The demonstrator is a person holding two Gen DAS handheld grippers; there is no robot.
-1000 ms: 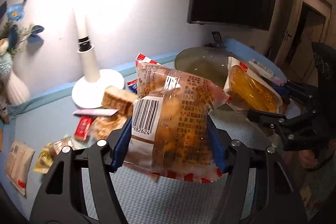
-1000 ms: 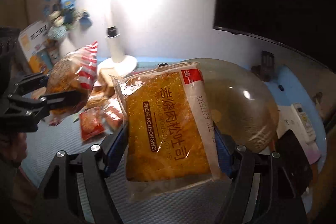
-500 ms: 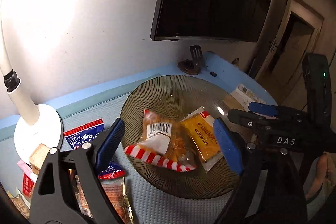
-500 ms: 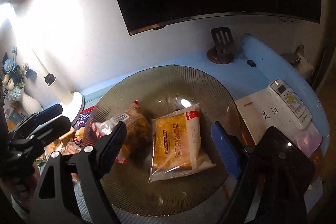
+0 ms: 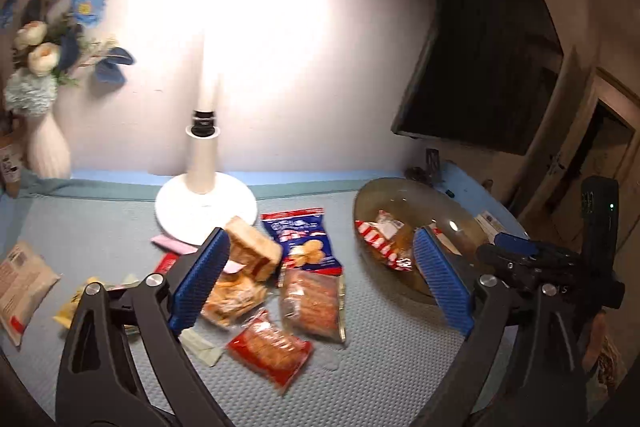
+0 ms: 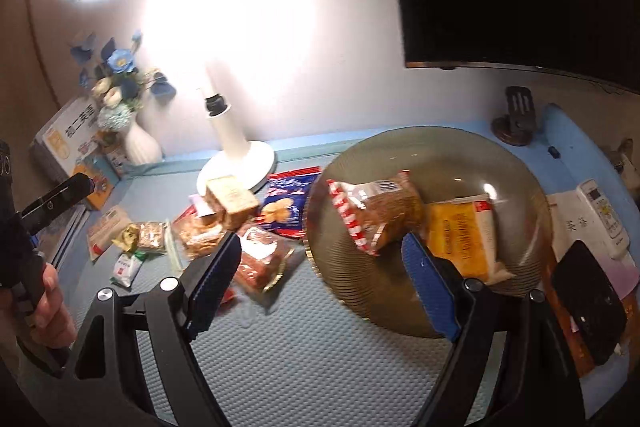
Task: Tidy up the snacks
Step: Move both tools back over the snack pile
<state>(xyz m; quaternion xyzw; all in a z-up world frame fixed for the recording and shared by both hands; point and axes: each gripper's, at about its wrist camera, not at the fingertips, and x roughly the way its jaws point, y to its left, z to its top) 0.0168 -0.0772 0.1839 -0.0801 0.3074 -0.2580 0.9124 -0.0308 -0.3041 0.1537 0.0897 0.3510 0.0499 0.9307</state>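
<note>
- Left gripper [image 5: 320, 287] and right gripper [image 6: 324, 291]: both spread, pinching nothing.
- Loose crinkly plastic snack packets [image 5: 308, 295] lie mid-mat; two sit in the ribbed smoky glass bowl [image 6: 520, 163] near the right edge.
- Light, soft, probably slippery; crushable, so pinch a sealed edge.

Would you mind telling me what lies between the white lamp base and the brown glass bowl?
In the right wrist view, a blue cookie packet lies on the mat between the lamp base and the glass bowl, near the bowl's left rim.
</note>
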